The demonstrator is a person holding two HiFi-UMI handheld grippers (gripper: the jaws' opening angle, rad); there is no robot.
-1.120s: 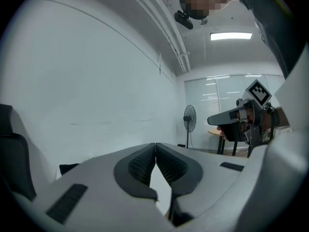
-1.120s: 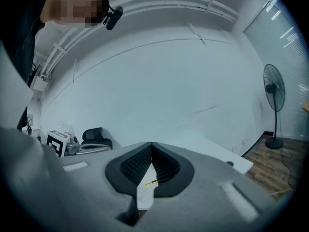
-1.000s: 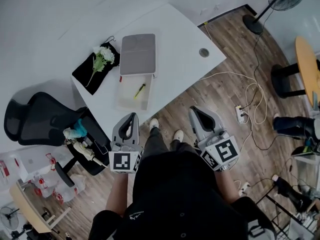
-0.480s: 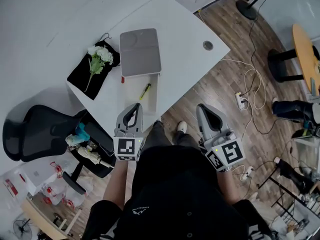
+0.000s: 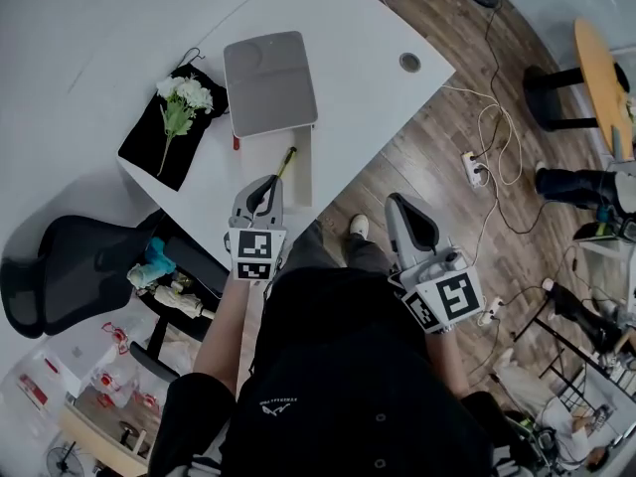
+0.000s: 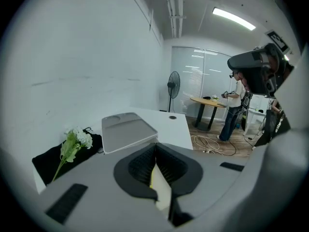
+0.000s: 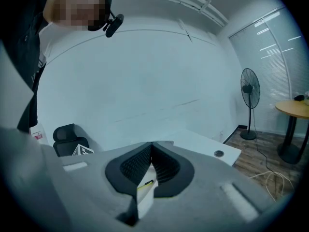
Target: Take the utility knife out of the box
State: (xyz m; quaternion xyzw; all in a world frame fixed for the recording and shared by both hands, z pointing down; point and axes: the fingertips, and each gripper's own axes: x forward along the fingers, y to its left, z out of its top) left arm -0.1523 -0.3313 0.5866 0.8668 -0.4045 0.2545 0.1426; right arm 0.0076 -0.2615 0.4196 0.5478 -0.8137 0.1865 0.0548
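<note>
Head view shows the left gripper [image 5: 266,182] with its jaws pressed together on nothing, its tips over the near end of the open box [image 5: 302,185]. Just ahead of those tips, inside the box, lies the yellow utility knife [image 5: 286,161] — untouched. The grey lid [image 5: 268,82] sits farther ahead. Off to that gripper's right, the right gripper [image 5: 397,202] is likewise closed and empty — past the table [image 5: 368,97] edge, above the wooden floor [image 5: 437,167].
</note>
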